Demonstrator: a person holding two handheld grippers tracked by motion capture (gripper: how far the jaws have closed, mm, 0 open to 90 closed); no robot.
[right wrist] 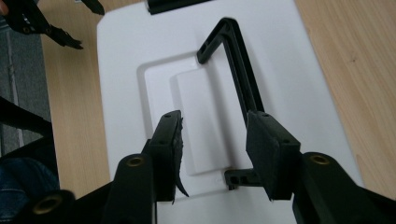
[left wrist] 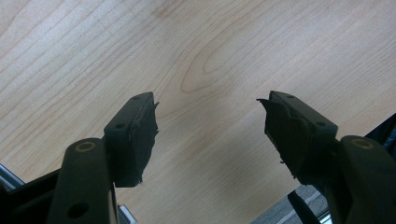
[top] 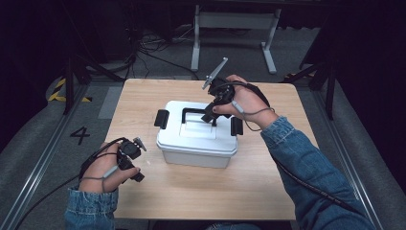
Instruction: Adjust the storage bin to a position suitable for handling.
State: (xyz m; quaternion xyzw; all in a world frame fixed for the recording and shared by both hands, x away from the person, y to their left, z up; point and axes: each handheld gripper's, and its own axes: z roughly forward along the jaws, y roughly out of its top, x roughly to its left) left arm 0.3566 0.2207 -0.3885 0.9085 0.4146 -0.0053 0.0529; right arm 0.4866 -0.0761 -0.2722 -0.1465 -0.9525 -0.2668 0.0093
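Note:
A white plastic box (top: 197, 139) with a white lid (right wrist: 289, 84), a black carry handle (top: 197, 111) and black side latches (top: 162, 118) stands in the middle of the wooden table (top: 201, 191). My right gripper (top: 211, 116) hovers open just above the lid, beside the handle (right wrist: 240, 60), nothing between its jaws. In the right gripper view my right gripper (right wrist: 214, 140) straddles the lid's raised centre panel (right wrist: 198, 121). My left gripper (top: 135, 160) is near the table's left front, open over bare wood (left wrist: 205, 74); in its own view the left gripper (left wrist: 208, 116) holds nothing.
The floor lies around the table, with cables (top: 153, 48) and a white metal stand (top: 234, 33) at the back. A floor mark "4" (top: 79, 135) sits left of the table. Bare wood lies in front of the box.

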